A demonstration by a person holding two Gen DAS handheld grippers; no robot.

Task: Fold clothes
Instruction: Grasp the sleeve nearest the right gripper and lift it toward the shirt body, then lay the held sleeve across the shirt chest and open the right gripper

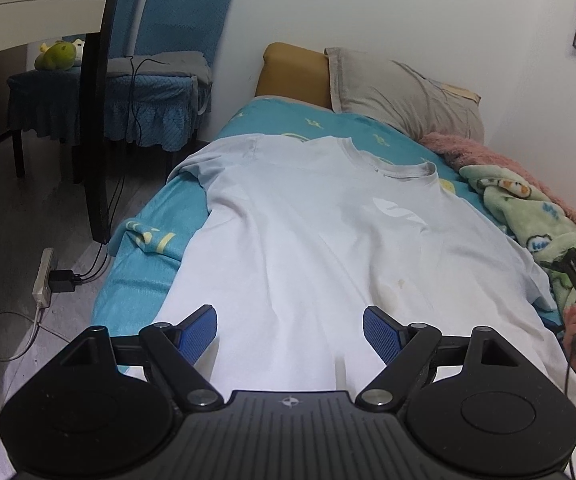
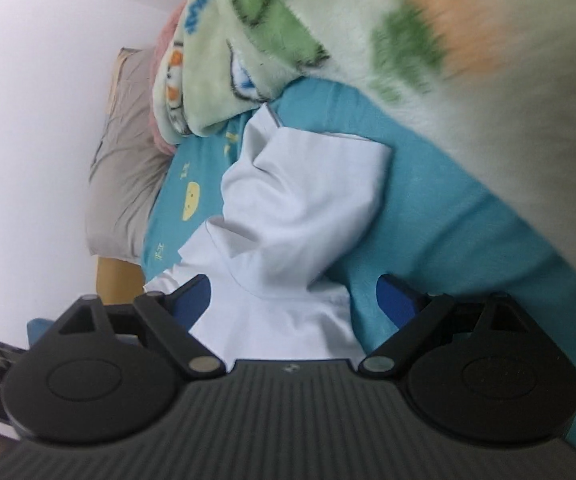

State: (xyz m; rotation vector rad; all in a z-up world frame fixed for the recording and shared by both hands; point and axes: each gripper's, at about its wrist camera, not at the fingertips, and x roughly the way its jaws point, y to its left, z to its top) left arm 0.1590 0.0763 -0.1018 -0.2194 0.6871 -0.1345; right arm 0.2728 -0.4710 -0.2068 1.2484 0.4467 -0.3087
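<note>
T-shirt (image 1: 308,240): white, short-sleeved, spread flat on the bed (image 1: 144,288), which has a teal sheet; collar toward the pillow (image 1: 400,92), hem toward the left wrist camera.
Lie of cloth: mostly smooth, with long soft creases down the body; the sleeve (image 2: 320,184) beside the green blanket (image 2: 328,40) is bunched and partly doubled over.
Left claw (image 1: 290,334): released, jaws spread wide, hovering over the hem end of the T-shirt, gripping nothing.
Right claw (image 2: 292,300): released, jaws wide apart, low over the bunched sleeve; cloth lies between the pads but is not pinched.
Handling (judgement): thin knit, light, limp; it will sag and drape from any single hold, so two holds are needed to keep an edge straight. Not fragile. Smooth cloth may slip from a shallow pinch.
Where to take hold (judgement): shoulder seam near the sleeve, and the hem corner on the same side as that sleeve; pinch both layers.
Risk (judgement): catching the sheet or the green blanket along with the sleeve.
</note>
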